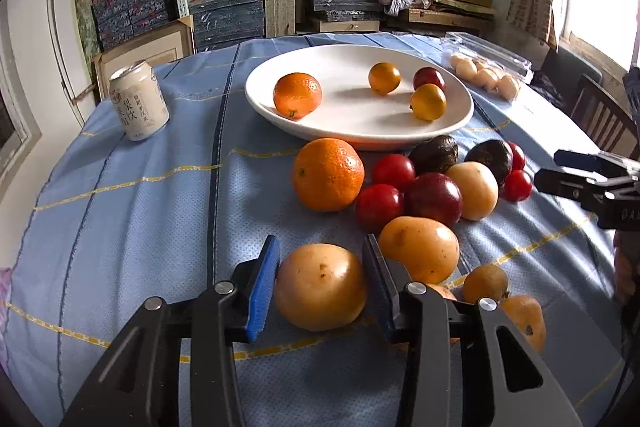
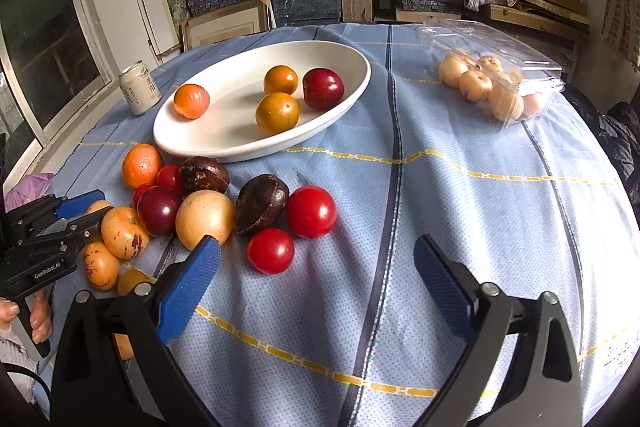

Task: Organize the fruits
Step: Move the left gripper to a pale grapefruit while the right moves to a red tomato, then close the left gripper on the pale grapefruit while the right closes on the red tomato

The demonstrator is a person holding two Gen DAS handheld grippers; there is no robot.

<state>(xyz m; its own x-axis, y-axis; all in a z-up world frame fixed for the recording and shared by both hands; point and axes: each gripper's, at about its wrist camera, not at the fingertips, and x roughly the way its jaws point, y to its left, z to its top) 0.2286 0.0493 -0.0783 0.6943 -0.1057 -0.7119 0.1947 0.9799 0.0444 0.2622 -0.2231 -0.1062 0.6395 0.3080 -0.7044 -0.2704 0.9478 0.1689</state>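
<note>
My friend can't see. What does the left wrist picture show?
The left hand-held gripper has its blue fingers on either side of a yellow-orange fruit on a blue tablecloth. Beyond lie more loose fruit and a white plate holding four fruits.

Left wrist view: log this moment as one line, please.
left gripper: open around pale yellow fruit on tablecloth | right gripper: open, holding nothing | white plate: four fruits | phase: grasping
</note>
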